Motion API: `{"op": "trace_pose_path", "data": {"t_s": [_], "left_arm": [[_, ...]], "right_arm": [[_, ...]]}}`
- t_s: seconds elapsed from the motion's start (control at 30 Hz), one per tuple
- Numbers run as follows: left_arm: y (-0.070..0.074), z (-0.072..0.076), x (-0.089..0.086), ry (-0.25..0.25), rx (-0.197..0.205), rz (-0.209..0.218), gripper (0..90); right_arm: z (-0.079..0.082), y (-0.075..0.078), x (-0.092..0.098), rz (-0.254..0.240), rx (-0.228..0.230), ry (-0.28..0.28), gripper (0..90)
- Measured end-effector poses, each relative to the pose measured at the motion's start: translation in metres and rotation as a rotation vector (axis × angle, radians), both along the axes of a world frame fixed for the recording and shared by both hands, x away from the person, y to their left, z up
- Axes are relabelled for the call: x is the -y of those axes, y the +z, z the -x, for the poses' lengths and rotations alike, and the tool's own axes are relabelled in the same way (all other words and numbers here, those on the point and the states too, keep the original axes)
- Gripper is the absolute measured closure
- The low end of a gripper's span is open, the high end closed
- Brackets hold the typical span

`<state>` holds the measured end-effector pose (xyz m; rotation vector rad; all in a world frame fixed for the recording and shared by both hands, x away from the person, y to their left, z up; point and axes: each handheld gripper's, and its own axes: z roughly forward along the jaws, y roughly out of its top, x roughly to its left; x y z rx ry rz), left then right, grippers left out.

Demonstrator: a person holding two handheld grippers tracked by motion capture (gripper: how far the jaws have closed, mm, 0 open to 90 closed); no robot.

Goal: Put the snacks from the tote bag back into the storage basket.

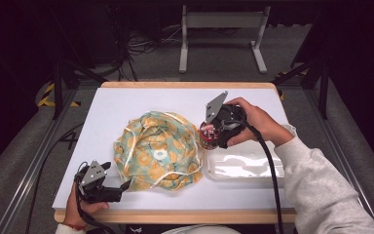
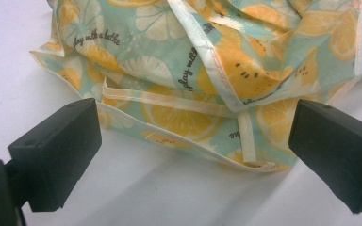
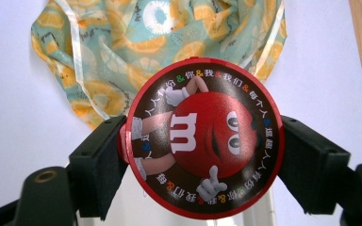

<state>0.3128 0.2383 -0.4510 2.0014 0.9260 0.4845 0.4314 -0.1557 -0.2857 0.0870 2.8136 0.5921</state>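
Note:
A crumpled cloth bag point(image 1: 158, 151) with an orange-slice print and cream straps lies in the middle of the white table point(image 1: 126, 102). My left gripper point(image 1: 125, 185) rests at the table's front left, its jaws open just short of the bag's near corner point(image 2: 245, 157). My right gripper point(image 1: 205, 135) hovers at the bag's right edge, shut on a round red candy tin point(image 3: 202, 139) with a red cartoon character on its lid. The tin point(image 1: 207, 134) is held by its sides above the table.
A clear plastic tray point(image 1: 246, 165) lies right of the bag, below the right hand. The table's wooden edge point(image 1: 175, 216) runs along the front. A metal stand point(image 1: 221, 29) and cables sit on the floor beyond the table.

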Motion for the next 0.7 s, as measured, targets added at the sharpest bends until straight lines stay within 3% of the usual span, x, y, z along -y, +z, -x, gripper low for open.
{"op": "trace_pose_path", "data": {"t_s": [0.7], "left_arm": [[0.0, 0.0, 0.0, 0.0, -0.002, -0.004, 3.8]], "right_arm": [[-0.001, -0.014, 0.032, 0.034, -0.034, -0.036, 23.5]]}}
